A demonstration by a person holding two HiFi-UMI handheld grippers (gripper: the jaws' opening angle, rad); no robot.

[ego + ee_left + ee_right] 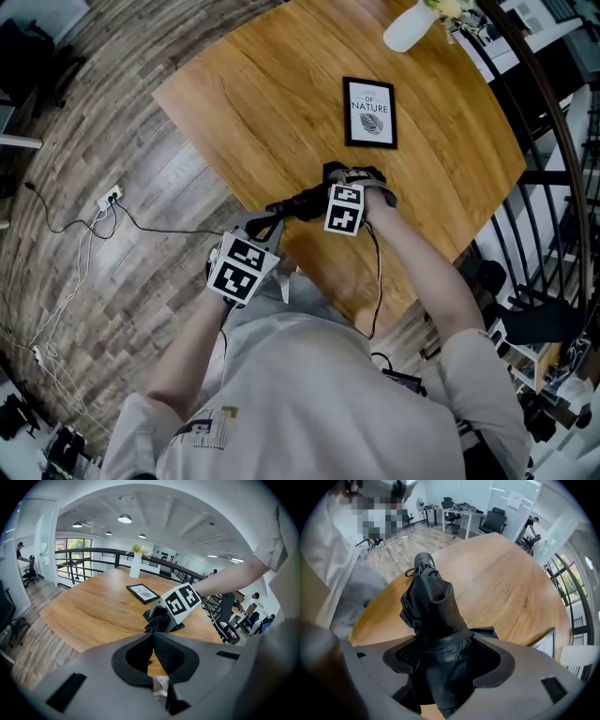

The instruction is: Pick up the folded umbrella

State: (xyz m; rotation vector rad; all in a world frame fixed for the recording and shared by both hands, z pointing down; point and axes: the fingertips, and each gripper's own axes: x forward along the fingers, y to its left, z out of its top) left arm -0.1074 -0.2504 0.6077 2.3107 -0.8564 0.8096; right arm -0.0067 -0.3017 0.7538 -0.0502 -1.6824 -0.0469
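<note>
The folded black umbrella lies on the wooden table near its front edge, handle end towards the person. My right gripper points straight down over it. In the right gripper view the umbrella runs between the wide jaws of the right gripper, and pad surface still shows on either side of it. My left gripper hovers just off the table edge, to the left of the umbrella's handle end. The left gripper has its tips together with nothing in them, aimed at the umbrella.
A black-framed leaf print lies flat beyond the umbrella. A white vase with flowers stands at the table's far side. A metal railing runs along the right. Cables and a power strip lie on the floor at left.
</note>
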